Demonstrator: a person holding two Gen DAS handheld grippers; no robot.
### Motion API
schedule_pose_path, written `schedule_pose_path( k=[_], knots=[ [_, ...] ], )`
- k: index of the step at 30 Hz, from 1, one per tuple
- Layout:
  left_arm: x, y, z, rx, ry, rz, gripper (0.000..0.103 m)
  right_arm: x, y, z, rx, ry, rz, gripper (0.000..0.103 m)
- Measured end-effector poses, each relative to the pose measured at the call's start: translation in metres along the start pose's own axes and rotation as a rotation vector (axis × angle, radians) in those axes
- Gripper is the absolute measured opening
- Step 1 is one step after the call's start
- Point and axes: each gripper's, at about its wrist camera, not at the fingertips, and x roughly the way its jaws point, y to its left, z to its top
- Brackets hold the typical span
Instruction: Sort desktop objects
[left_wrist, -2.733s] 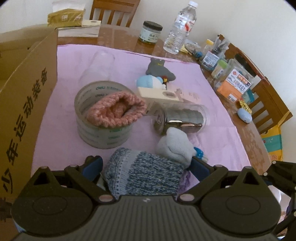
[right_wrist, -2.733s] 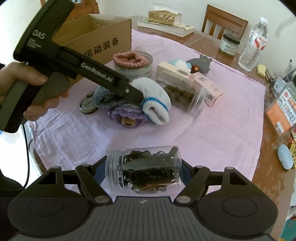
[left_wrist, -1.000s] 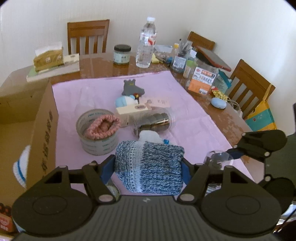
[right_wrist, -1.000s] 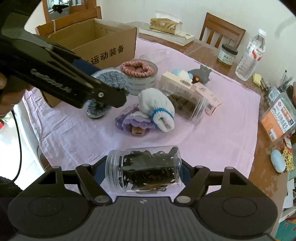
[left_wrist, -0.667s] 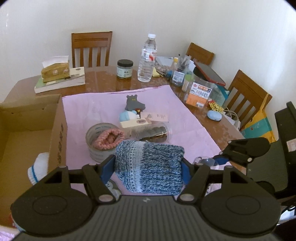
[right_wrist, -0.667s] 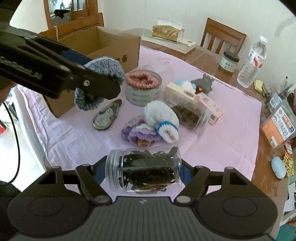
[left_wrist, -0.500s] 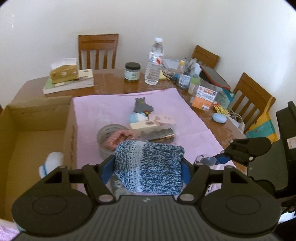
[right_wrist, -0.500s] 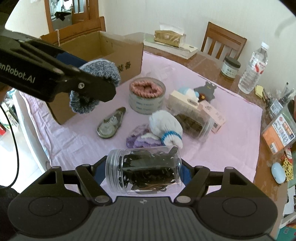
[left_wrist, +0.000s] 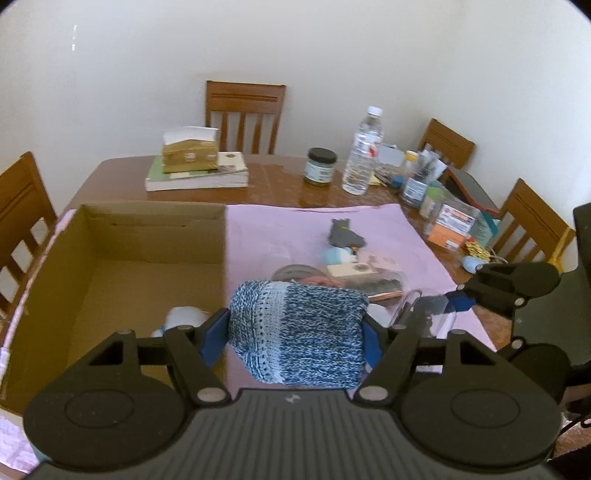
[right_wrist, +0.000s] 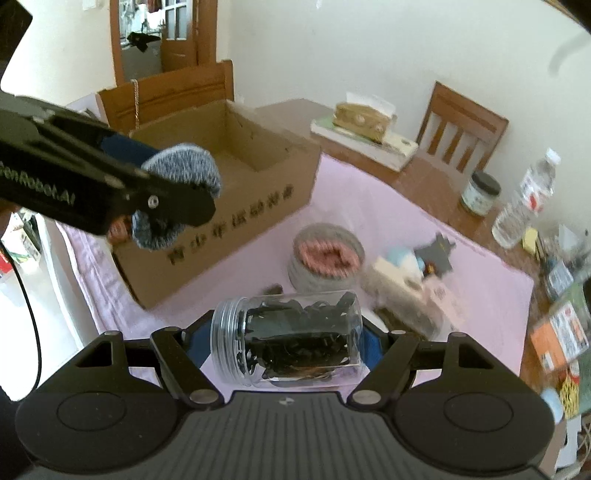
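Observation:
My left gripper (left_wrist: 295, 332) is shut on a rolled blue-and-white knit sock (left_wrist: 297, 332), held in the air beside the right wall of an open cardboard box (left_wrist: 122, 280). A white sock with a blue band (left_wrist: 181, 317) lies inside the box. In the right wrist view the same sock (right_wrist: 177, 195) hangs in the left gripper (right_wrist: 162, 195) over the box (right_wrist: 229, 206). My right gripper (right_wrist: 288, 343) is shut on a clear plastic jar (right_wrist: 288, 341) full of dark clips, lying sideways above the pink cloth (right_wrist: 369, 206).
On the pink cloth (left_wrist: 295, 232) lie a tape roll with a pink knit piece in it (right_wrist: 327, 258), a cream box (right_wrist: 399, 288), a dark toy (left_wrist: 345, 234) and another clear jar. Behind stand a water bottle (left_wrist: 364, 162), a dark-lidded jar (left_wrist: 320, 166), books with a tissue box (left_wrist: 190, 151) and chairs.
Both grippers have risen and swung left toward the cardboard box, each keeping its hold. The box interior now fills the left of the left wrist view.

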Motion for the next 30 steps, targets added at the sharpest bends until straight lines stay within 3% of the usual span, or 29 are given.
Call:
schedule_pose_path(
  k=[17,30],
  knots=[
    [-0.006,0.092,0.001,-0.063,-0.016,0.088,0.071,0.019,0.054,0.082,-0.092,-0.096,0.069,0.08],
    [0.016,0.135,-0.001,-0.091,0.029,0.131,0.071,0.043,0.081,0.1,-0.138,-0.058,0.136,0.08]
  ],
)
